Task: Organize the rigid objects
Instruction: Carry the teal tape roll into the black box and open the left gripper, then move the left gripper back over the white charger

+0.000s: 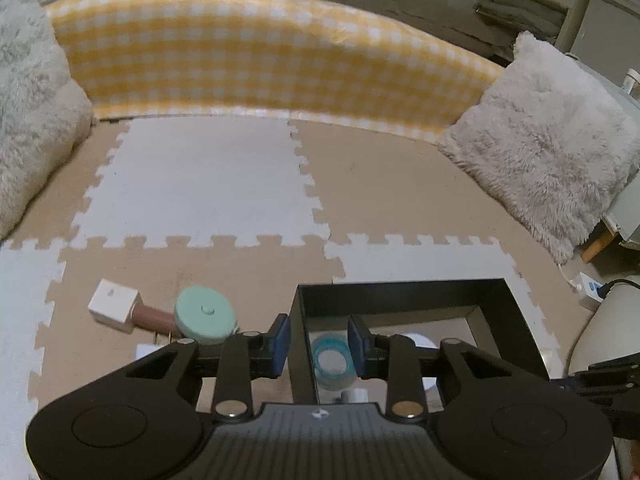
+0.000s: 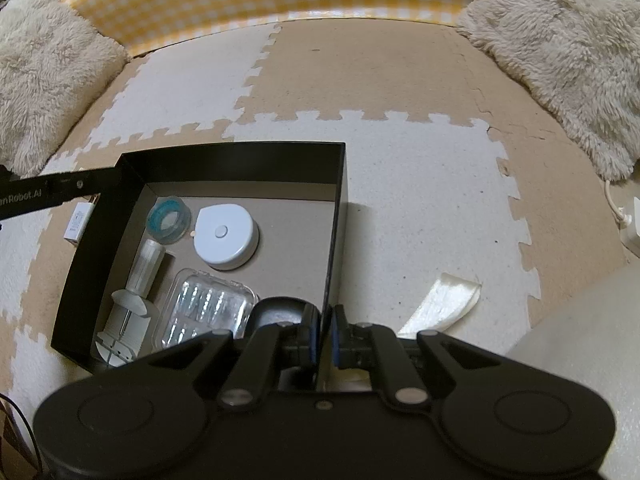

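A black open box (image 2: 336, 184) sits on the foam mat. Inside it lie a blue tape ring (image 2: 167, 220), a white round case (image 2: 224, 236), a clear plastic case (image 2: 208, 304) and a white pump bottle (image 2: 132, 300). My right gripper (image 2: 325, 338) is shut on the box's right wall. My left gripper (image 1: 318, 344) is open and straddles the box's left wall (image 1: 300, 340), above the tape ring (image 1: 332, 360). Left of the box on the mat lie a green round case (image 1: 205, 315), a white cube (image 1: 114, 304) and a brown tube (image 1: 154, 316).
Fluffy cushions (image 1: 548, 140) (image 2: 44, 76) flank the mat, with a yellow checked bolster (image 1: 260, 60) at the back. A clear plastic piece (image 2: 444, 300) lies right of the box. A small white box (image 2: 78, 222) lies left of it. A power strip (image 1: 590, 286) sits far right.
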The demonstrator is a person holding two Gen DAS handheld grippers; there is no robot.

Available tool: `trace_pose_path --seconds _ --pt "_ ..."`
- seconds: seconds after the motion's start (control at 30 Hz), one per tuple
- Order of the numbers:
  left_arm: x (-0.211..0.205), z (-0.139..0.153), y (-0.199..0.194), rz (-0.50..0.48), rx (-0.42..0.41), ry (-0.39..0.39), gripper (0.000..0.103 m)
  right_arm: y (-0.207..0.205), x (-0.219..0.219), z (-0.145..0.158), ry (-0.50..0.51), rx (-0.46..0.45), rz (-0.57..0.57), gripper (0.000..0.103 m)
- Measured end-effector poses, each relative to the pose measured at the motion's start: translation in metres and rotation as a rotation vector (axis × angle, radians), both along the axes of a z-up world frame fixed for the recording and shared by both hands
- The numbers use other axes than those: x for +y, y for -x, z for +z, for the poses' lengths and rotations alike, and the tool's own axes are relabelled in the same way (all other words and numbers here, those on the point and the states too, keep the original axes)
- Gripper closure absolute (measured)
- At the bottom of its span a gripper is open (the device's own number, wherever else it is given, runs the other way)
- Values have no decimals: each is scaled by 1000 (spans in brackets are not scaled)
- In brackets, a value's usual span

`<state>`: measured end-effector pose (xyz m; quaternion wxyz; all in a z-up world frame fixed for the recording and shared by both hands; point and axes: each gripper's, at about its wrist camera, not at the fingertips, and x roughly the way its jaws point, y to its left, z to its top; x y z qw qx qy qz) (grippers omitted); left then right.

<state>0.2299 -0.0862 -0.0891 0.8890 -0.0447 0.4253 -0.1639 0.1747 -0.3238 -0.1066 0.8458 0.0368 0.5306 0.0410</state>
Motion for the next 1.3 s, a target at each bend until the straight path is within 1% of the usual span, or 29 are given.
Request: trace_pose_path --seconds 0.07,0.13,0.23,0.27,0.37,0.43,0.53,0.63,0.83,1.1,1.3 --pt "0 -1 1 -6 14 -9 64 0 0 0 0 0 0 95" --pt "-1 -2 2 -20 30 -14 56 0 0 0 0 0 0 95" --pt "-3 -3 5 -40 47 -24 47 0 0 0 1 0 1 95" --pt "-4 -3 6 -44 50 -26 46 0 0 0 0 -1 1 95" --pt "-5 -4 9 -57 56 -31 37 0 1 -1 2 2 2 95" --pt "-5 -3 11 -59 56 -34 26 -1 1 -1 4 2 4 95" --pt "-6 -2 13 -61 57 -34 16 -1 1 -1 3 1 4 95" --pt "-6 -1 15 -60 58 -36 8 -1 2 -1 0 1 4 95" --pt "-5 2 21 -53 53 -48 0 -1 1 0 3 0 6 95" --pt "2 7 28 -55 53 -55 0 0 2 -1 8 -1 -9 95" --pt "17 21 36 -16 39 -47 0 2 1 0 -2 4 -15 96"
